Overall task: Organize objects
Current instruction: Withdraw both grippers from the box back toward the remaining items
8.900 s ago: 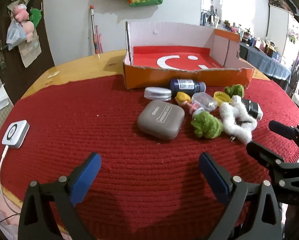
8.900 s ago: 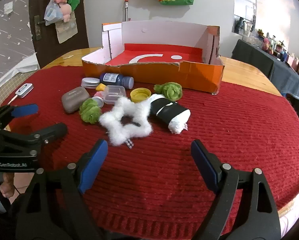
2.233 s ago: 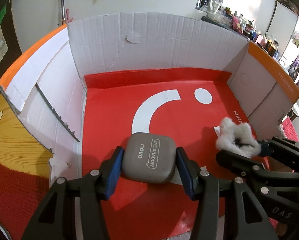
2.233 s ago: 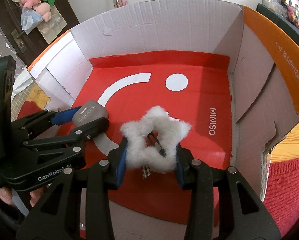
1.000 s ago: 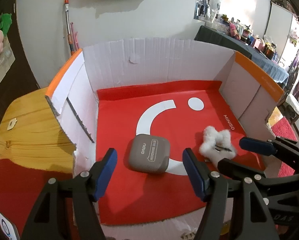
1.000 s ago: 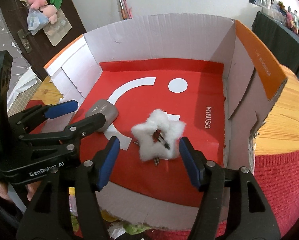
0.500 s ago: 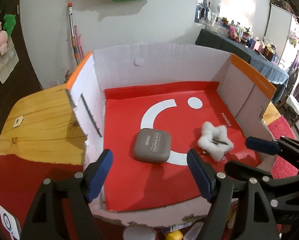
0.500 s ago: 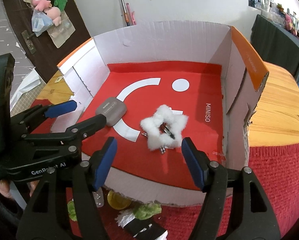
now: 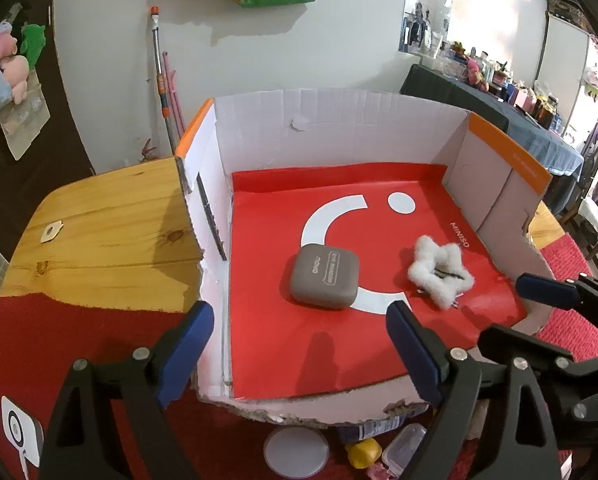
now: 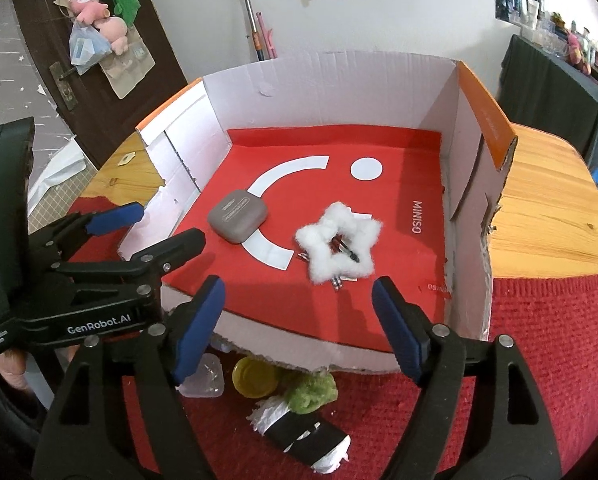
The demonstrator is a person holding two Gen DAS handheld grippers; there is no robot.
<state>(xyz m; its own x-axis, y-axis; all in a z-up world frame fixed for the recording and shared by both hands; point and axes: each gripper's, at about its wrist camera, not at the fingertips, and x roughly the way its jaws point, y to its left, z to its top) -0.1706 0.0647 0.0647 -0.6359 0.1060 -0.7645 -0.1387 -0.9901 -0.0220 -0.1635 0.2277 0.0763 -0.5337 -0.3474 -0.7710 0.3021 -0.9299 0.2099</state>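
A shallow cardboard box [image 9: 339, 120] with white corrugated walls, orange rims and a glossy red floor sits ahead of both tools; inside lie a rounded grey eyeshadow case [image 9: 325, 276], smooth and matte, and beside it a fluffy white star clip [image 10: 339, 242]; before the box's torn near wall, on a knitted red cloth [image 10: 539, 340], wait a yellow cap [image 10: 255, 378], a green pompom [image 10: 313, 392] and a clear plastic tub [image 10: 205, 380]; the left gripper [image 9: 299, 348] and right gripper [image 10: 299, 314] hover with blue-padded jaws opening, nothing between them.
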